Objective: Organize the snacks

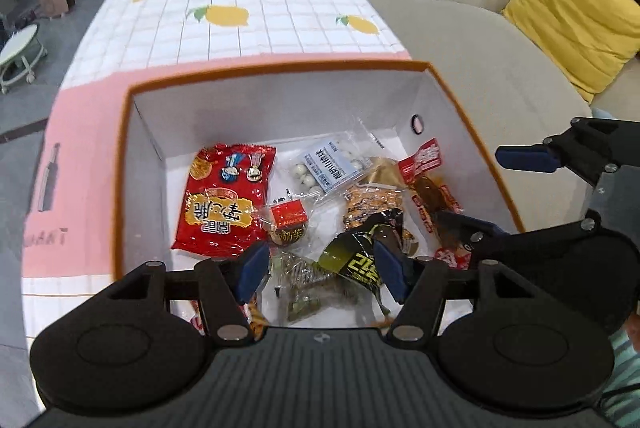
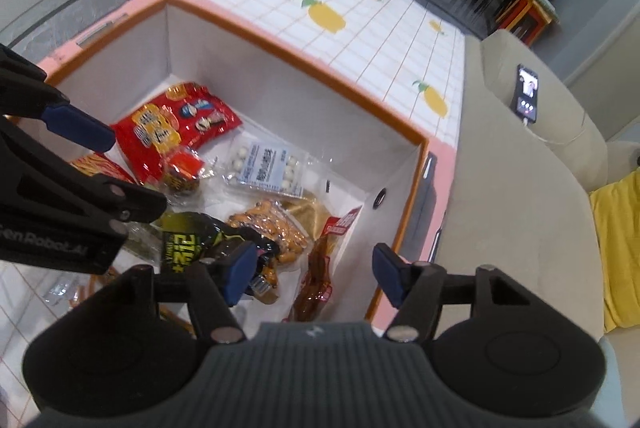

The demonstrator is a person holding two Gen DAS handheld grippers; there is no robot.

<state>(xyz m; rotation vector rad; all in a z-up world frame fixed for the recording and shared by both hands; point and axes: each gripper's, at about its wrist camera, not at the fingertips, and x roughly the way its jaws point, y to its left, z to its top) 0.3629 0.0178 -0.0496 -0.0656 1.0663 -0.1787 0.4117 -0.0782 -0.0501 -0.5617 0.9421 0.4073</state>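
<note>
Two grippers hang over an orange-rimmed white box [image 1: 132, 131] on a lemon-print tablecloth [image 1: 240, 27]. Inside, left to right: a red snack bag [image 1: 224, 203] by the left wall, a clear pack of white candy balls [image 1: 328, 167] toward the back, a black-and-yellow packet [image 1: 360, 260] near the front, and a brown sausage pack [image 1: 430, 187] by the right wall. Left gripper [image 1: 320, 272] and right gripper [image 2: 312, 274] are both spread, gripping nothing.

The black-and-yellow packet [image 1: 360, 260] is partly hidden behind the left gripper's fingers [image 1: 256, 270]. The orange packet [image 2: 94, 163] is largely covered by the left gripper. Small label print on the clear bag [image 1: 332, 163] is unreadable.
</note>
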